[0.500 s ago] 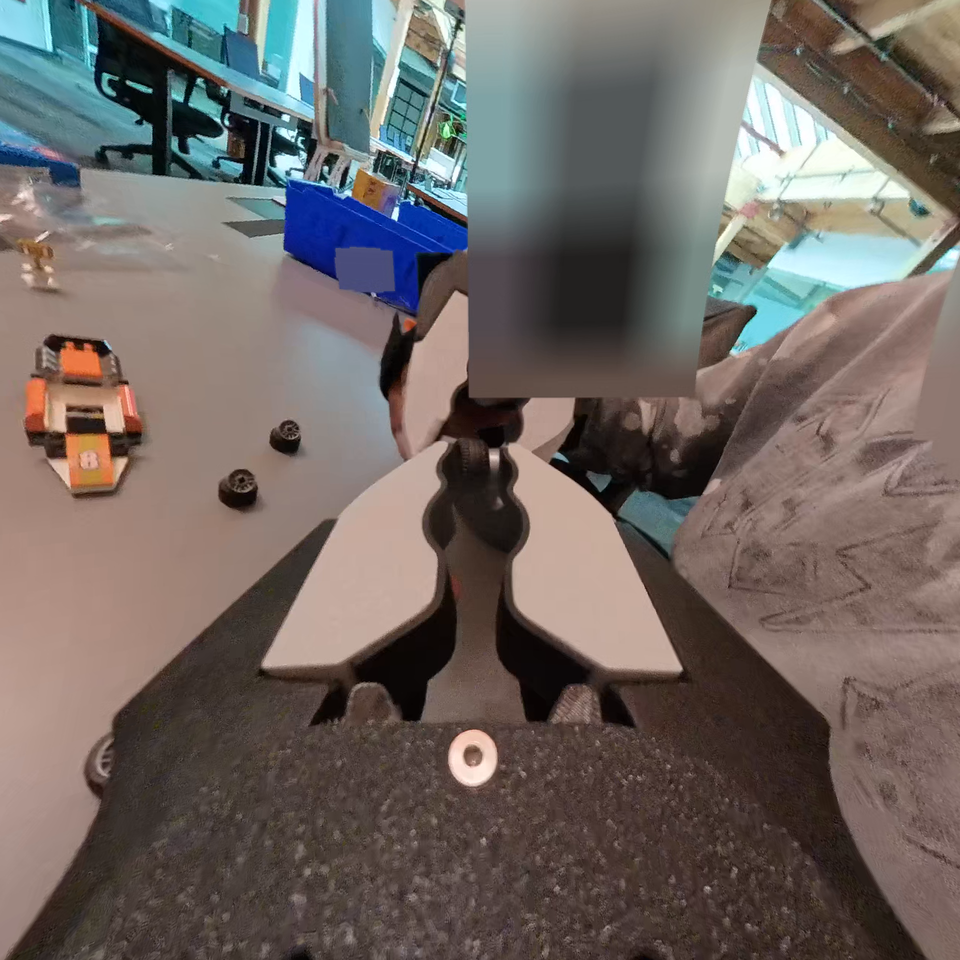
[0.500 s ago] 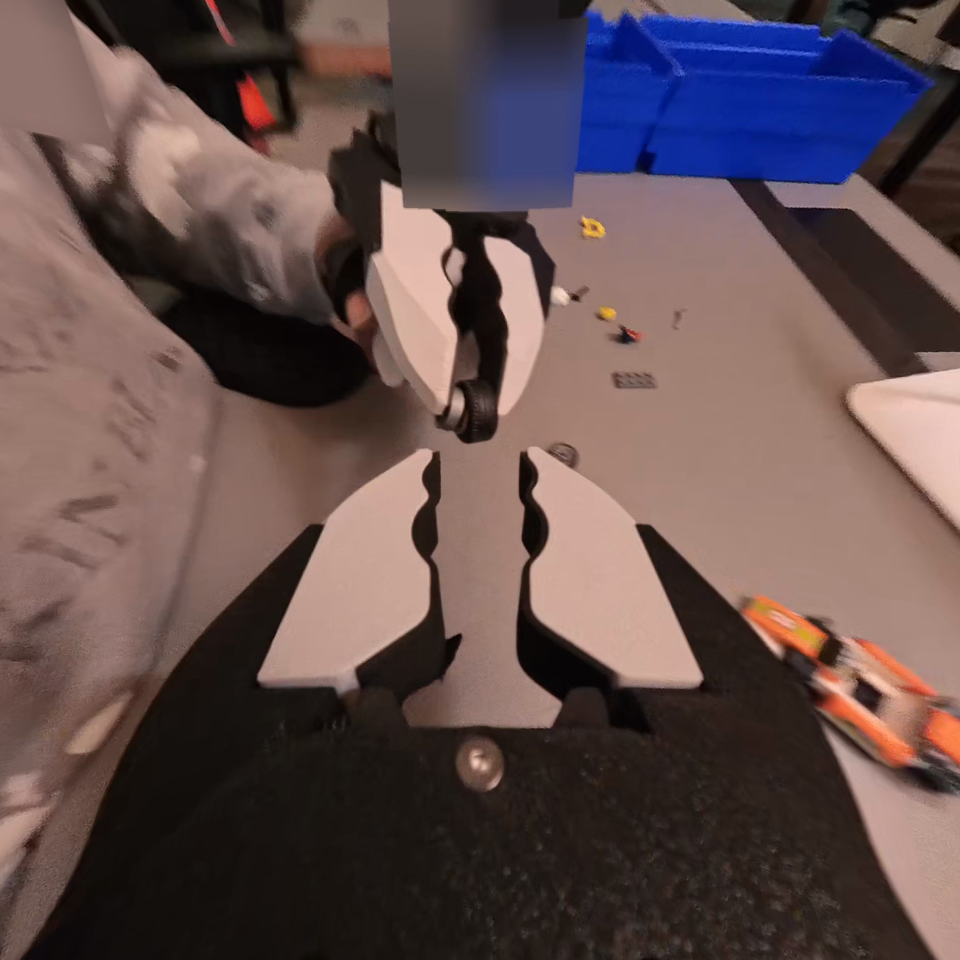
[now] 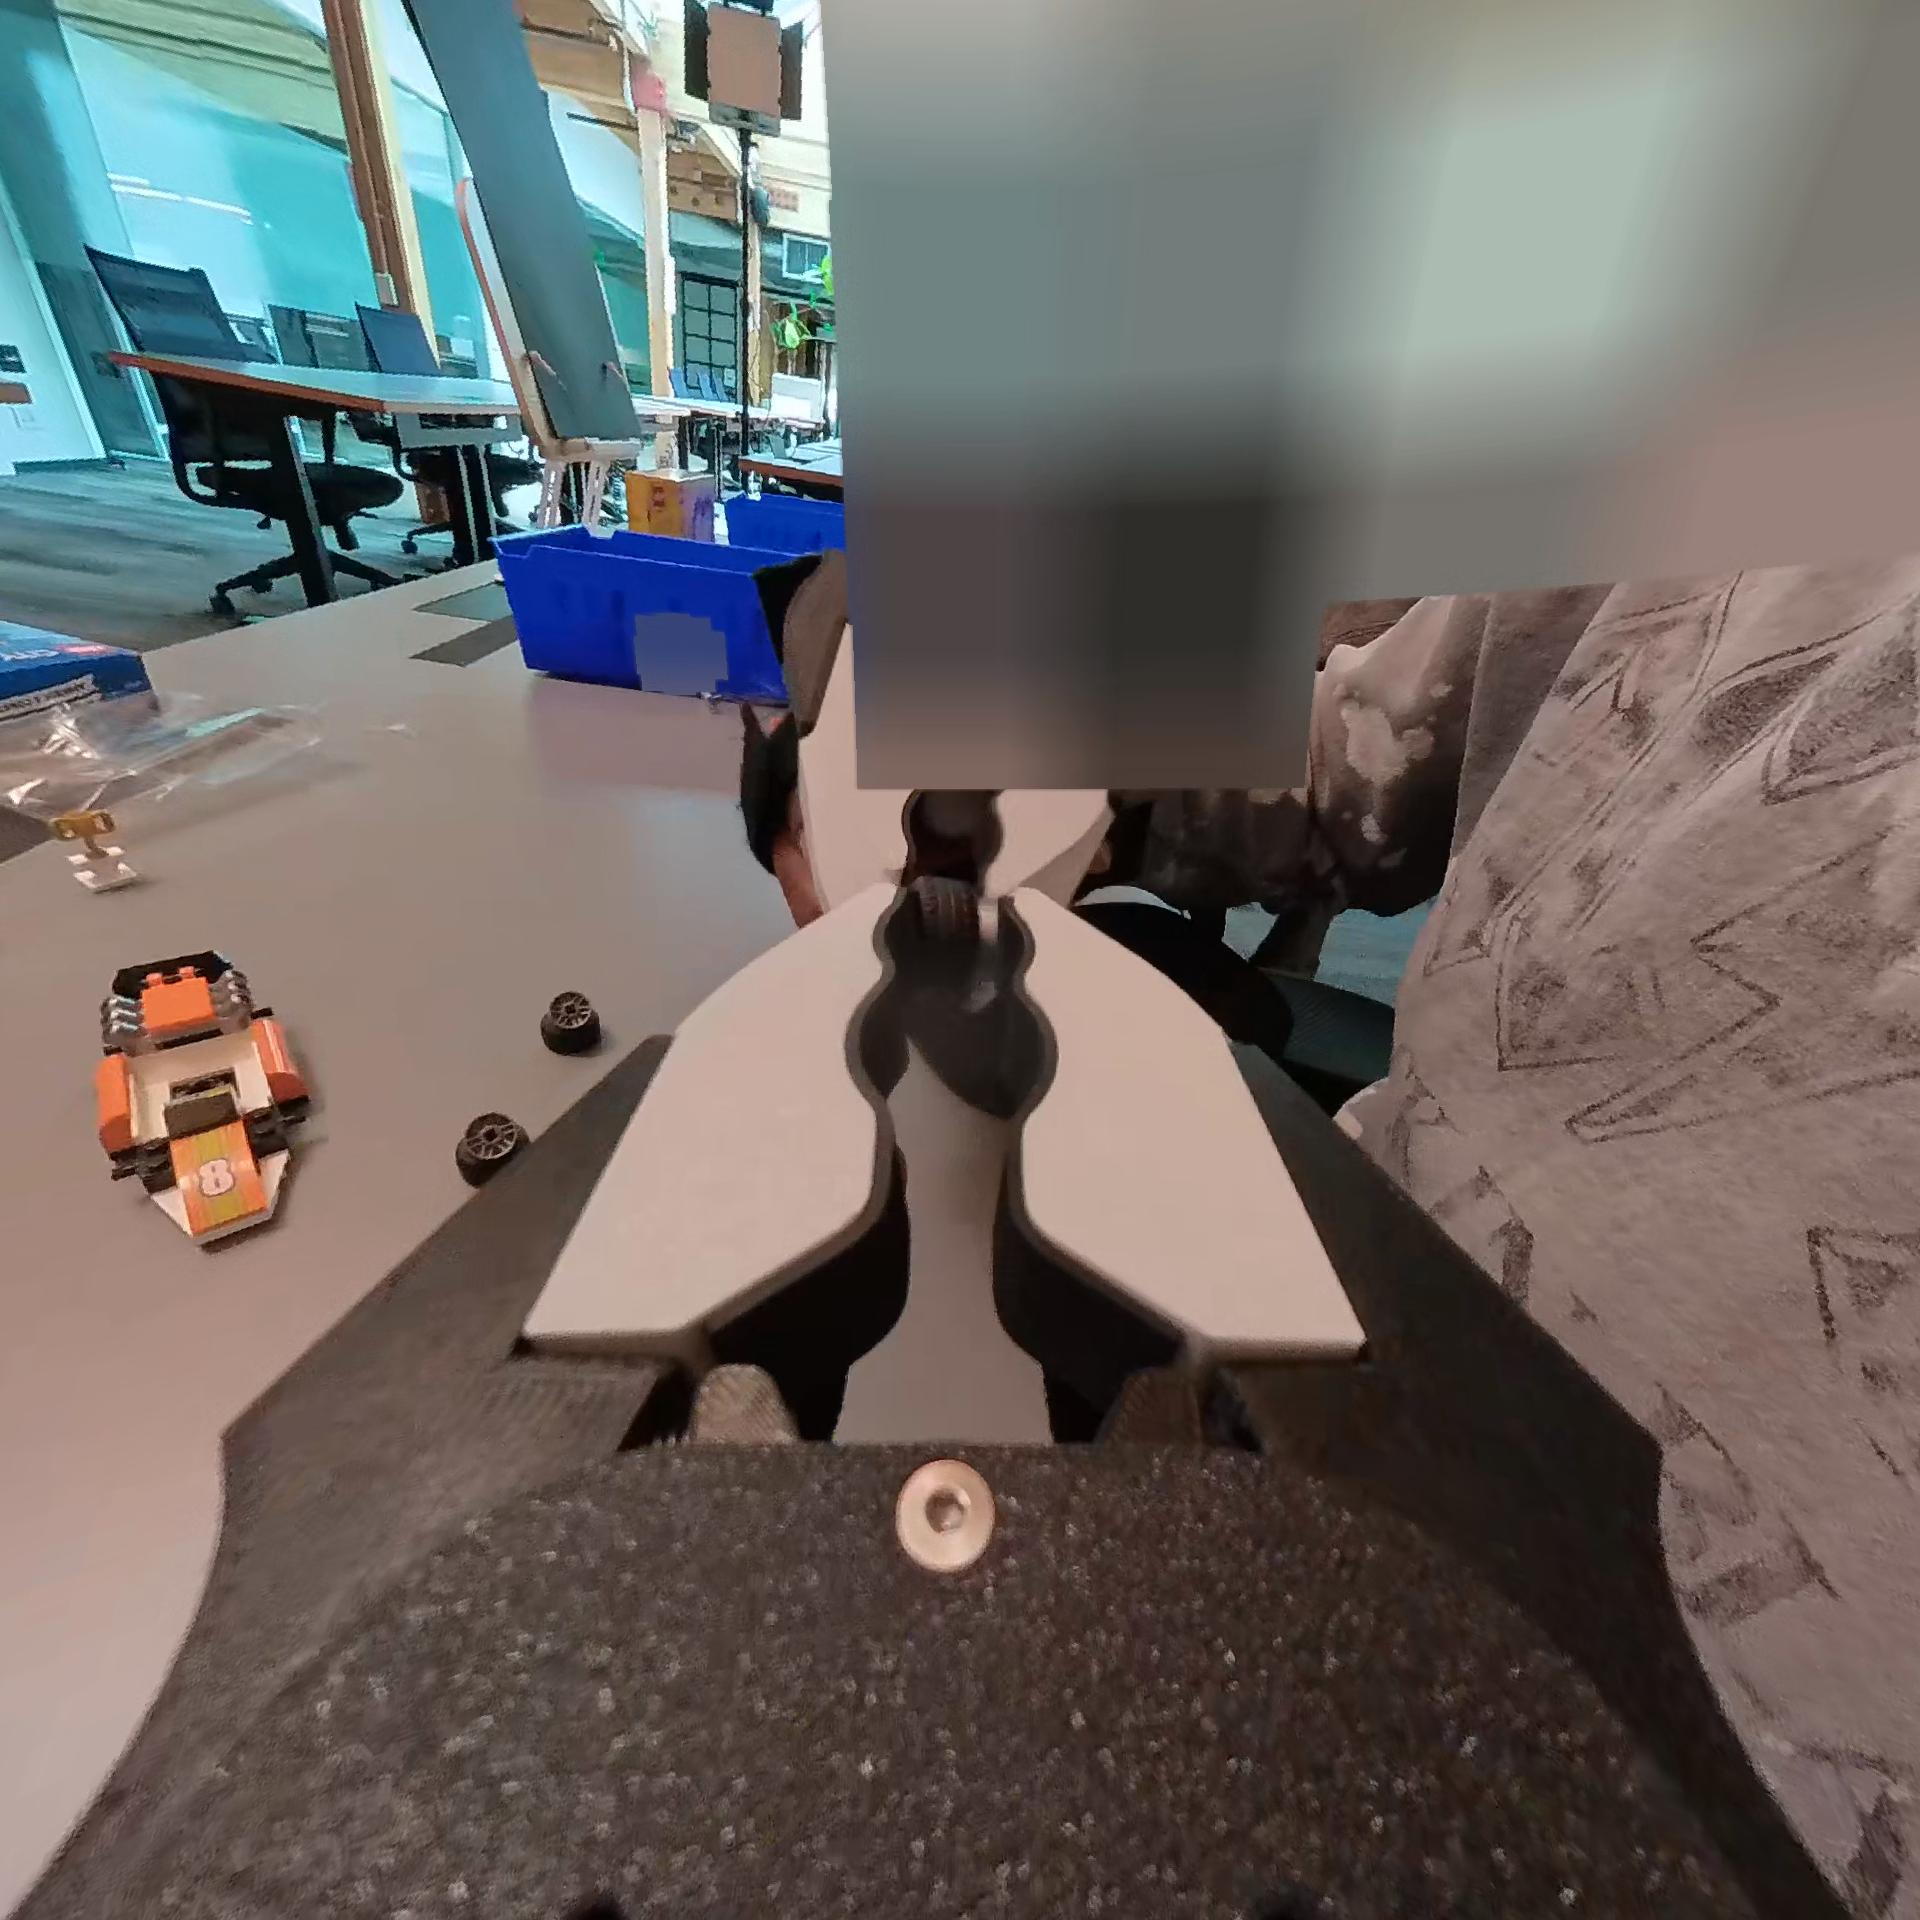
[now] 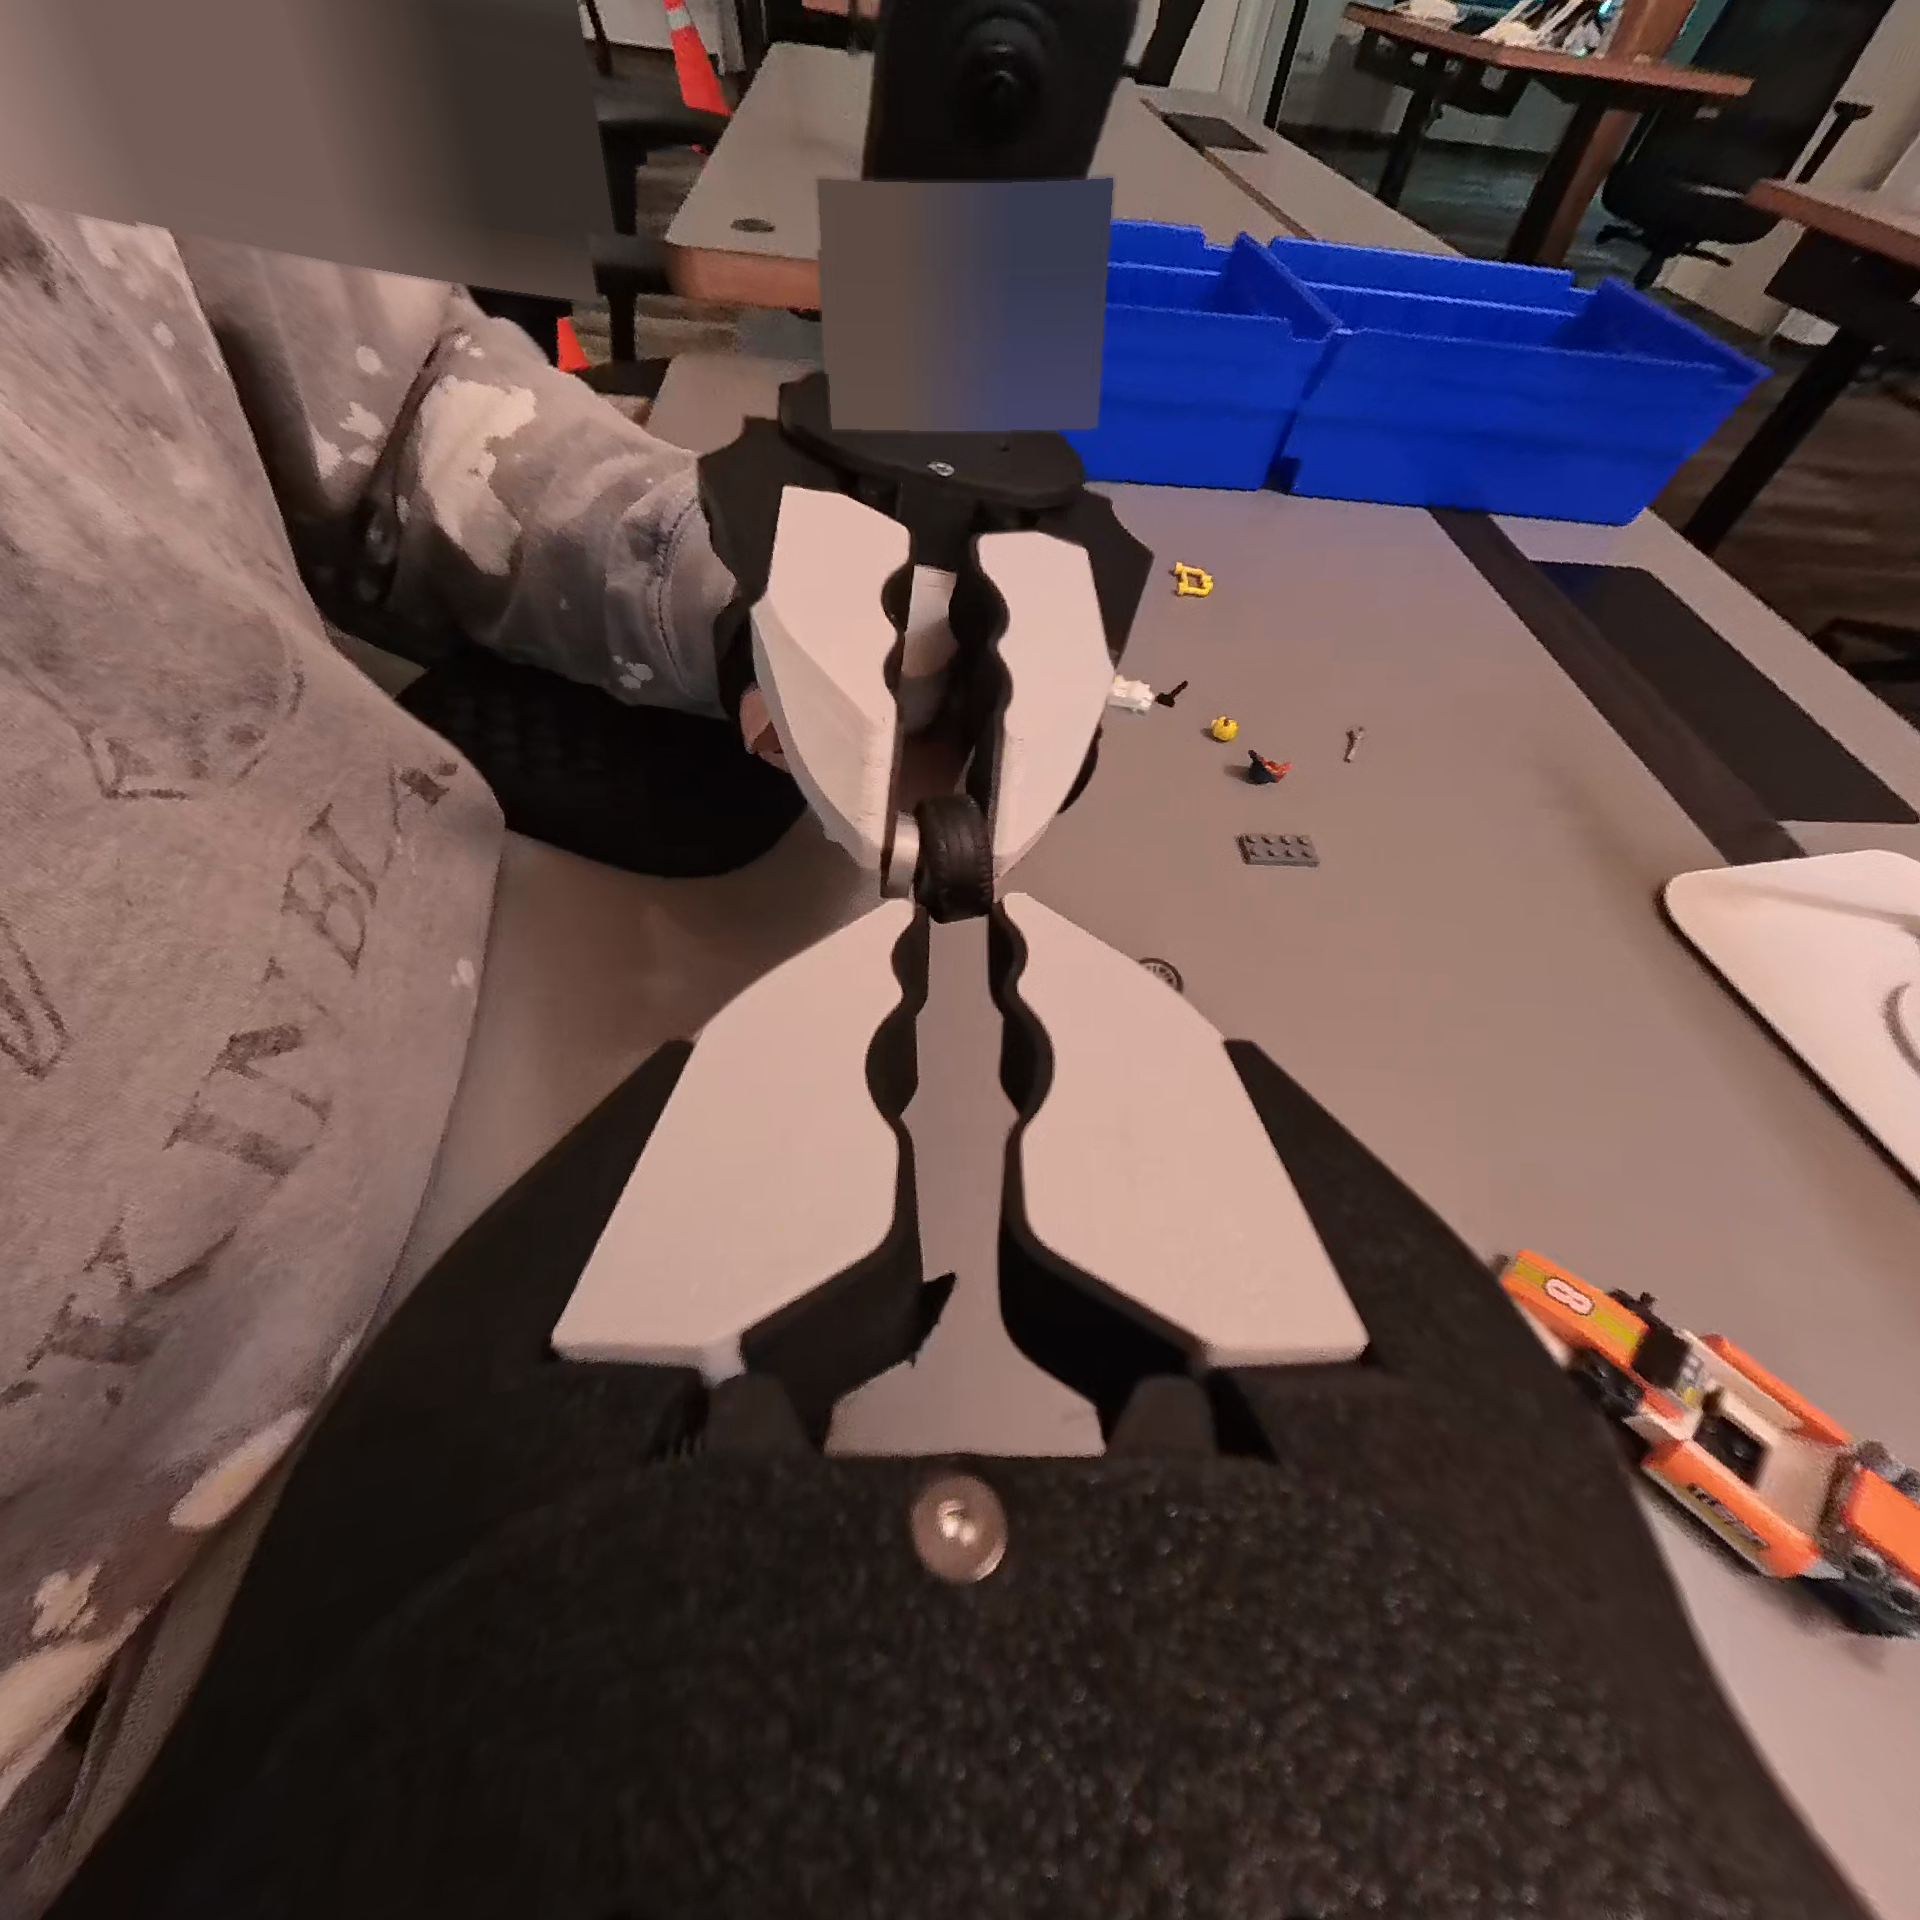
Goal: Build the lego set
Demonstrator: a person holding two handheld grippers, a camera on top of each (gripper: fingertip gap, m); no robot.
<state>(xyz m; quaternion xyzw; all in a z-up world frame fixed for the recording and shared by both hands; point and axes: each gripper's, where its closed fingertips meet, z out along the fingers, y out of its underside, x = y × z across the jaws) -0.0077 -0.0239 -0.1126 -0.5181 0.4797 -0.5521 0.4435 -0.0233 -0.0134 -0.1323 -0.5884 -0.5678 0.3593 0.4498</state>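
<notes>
My left gripper [image 3: 951,902] is shut on a small wheel [image 3: 940,912], a black tyre with a grey hub, held in the air above the grey table [image 3: 416,935]. In the right wrist view the left gripper points toward me with the wheel [image 4: 951,847] at its tips. My right gripper [image 4: 954,906] meets it tip to tip, its jaws closed to the tyre's width around the wheel's lower edge. The orange and white lego car [image 3: 197,1101] lies on the table to the left; it also shows at the lower right of the right wrist view [image 4: 1714,1444].
Two loose black wheels [image 3: 570,1022] [image 3: 488,1148] lie near the car. Small lego parts, among them a dark grey plate [image 4: 1278,849] and a yellow piece [image 4: 1195,580], are scattered before blue bins [image 4: 1455,405]. A white sheet [image 4: 1818,987] lies at the right. A person's grey sleeve [image 4: 468,540] is close. Left and right tips are no more than a few centimetres apart. The dark grey plate [image 4: 1278,849] is about equally far from each gripper, around 25 cm.
My right gripper has moved forward to the wheel and narrowed its jaws around it. My left gripper still holds the wheel and has tilted up a little.
</notes>
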